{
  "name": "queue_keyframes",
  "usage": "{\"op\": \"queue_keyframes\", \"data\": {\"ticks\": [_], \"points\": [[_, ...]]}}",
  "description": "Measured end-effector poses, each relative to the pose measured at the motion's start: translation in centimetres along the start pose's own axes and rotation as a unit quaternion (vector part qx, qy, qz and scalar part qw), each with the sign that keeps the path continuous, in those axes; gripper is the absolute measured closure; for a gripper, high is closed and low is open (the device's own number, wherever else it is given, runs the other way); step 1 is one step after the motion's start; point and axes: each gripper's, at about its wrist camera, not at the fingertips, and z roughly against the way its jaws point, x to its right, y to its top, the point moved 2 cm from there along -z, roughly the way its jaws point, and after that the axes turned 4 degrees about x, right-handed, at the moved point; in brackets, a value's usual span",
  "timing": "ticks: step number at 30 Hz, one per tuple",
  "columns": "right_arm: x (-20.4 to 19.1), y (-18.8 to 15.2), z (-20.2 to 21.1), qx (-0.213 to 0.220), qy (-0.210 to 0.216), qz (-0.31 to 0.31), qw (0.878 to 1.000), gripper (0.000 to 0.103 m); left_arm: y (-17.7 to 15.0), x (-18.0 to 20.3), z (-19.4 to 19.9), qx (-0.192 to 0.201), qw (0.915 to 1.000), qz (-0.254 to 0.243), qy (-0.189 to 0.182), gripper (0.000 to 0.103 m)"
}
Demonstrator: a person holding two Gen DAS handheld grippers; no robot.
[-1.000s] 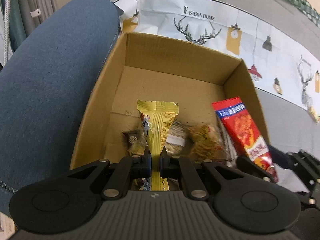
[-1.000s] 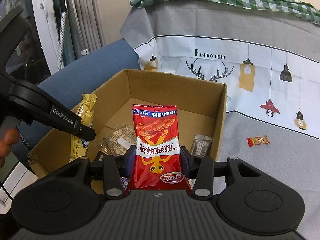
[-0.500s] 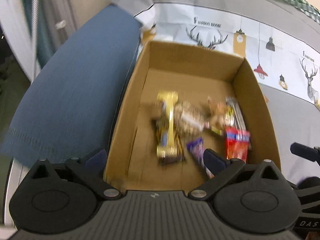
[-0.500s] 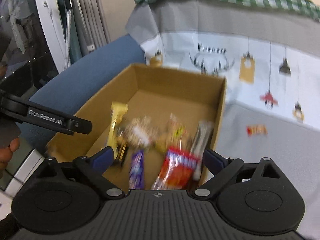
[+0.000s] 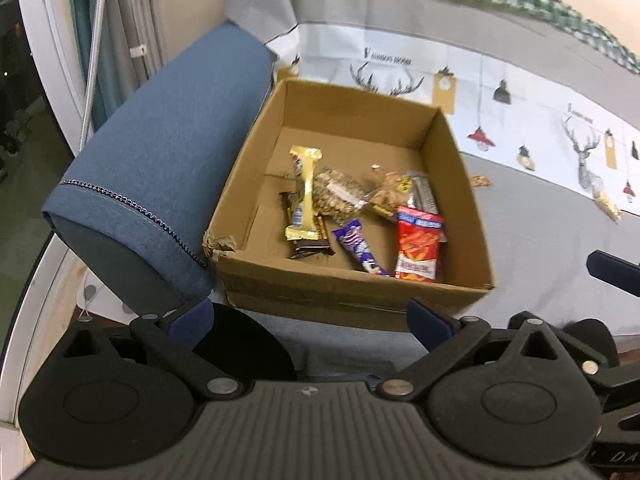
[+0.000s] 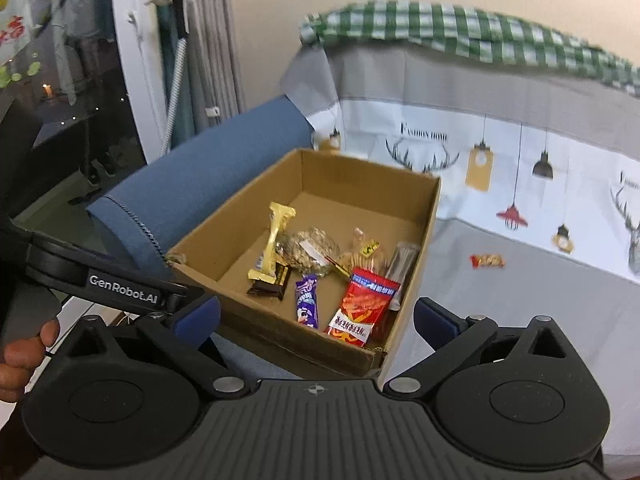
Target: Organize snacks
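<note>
An open cardboard box [image 5: 340,292] [image 6: 280,340] sits on the sofa seat against the blue armrest [image 5: 160,168]. Inside lie a yellow bar [image 5: 306,200] [image 6: 276,240], a red packet [image 5: 418,244] [image 6: 362,306], a purple packet [image 5: 358,246] [image 6: 307,304], a clear bag of grain snack [image 5: 338,196], a dark brown bar [image 5: 312,246] and a silver packet [image 5: 422,196]. My left gripper [image 5: 310,316] hangs open in front of the box, nothing between its fingers. My right gripper [image 6: 316,314] is opening its jaws wide, also with nothing between them, above the box's near corner.
A small red and yellow sweet [image 6: 487,261] [image 5: 480,181] lies on the grey printed sofa cover right of the box; another pale one [image 5: 608,204] lies farther right. A person's hand [image 6: 24,352] holds the left gripper's handle. A window and curtains stand at the left.
The left gripper let go of the yellow bar and the right one let go of the red packet; both now lie in the box. Both grippers opened and pulled back and up.
</note>
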Motion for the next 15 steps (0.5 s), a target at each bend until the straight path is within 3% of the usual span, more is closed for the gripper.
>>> {"op": "queue_keyframes", "data": {"ticks": [15], "points": [[-0.8, -0.6, 6.2, 0.068, -0.005, 0.008, 0.998, 0.001, -1.6, 1.5, 5.9, 0.058, 0.9983, -0.007, 0.01, 0.0]]}}
